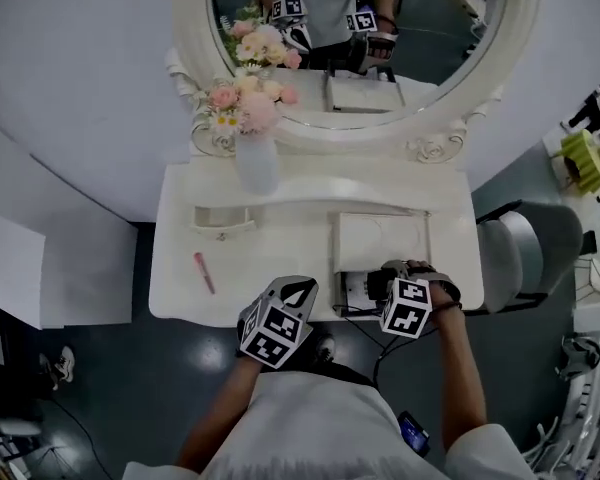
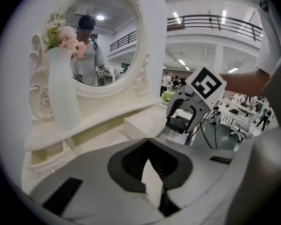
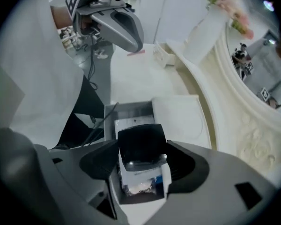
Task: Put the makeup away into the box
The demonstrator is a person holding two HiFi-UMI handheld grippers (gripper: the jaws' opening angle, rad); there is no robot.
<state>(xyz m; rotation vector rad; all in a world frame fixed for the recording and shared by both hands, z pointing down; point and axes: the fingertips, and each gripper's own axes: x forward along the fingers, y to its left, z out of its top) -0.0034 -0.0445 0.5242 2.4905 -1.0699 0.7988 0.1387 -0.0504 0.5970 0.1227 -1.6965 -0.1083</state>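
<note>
Right gripper (image 3: 141,159): jaws wide apart, with a makeup case (image 3: 140,144) between them (black lid, white body). In the right gripper view the pads sit against its two sides, so it reads as gripped. It points steeply down, over the open compartment of the box (image 1: 352,290). Can't tell whether the case touches the box floor.

Left gripper (image 2: 150,153): jaws all but together, only a thin sliver of gap and nothing in it. It hangs just off the table's front edge, left of the box, touching nothing.

Box: at the front edge of the vanity table (image 1: 180,288), right of centre. Its white lid (image 1: 380,240) lies flat on the side toward the mirror (image 1: 435,133).

Other makeup: a pink makeup stick (image 1: 203,273) flat on the left part of the tabletop, well apart from the box, short of the front edge.

Room:
- Bare tabletop between the stick and the box.
- Raised back shelf behind it, with the flower vase (image 1: 257,163) at its left and a small drawer (image 1: 223,218) under that.
- Grey chair (image 1: 530,248) close off the table's right end.
- A cable (image 1: 380,353) drops from the right gripper past the front edge.
</note>
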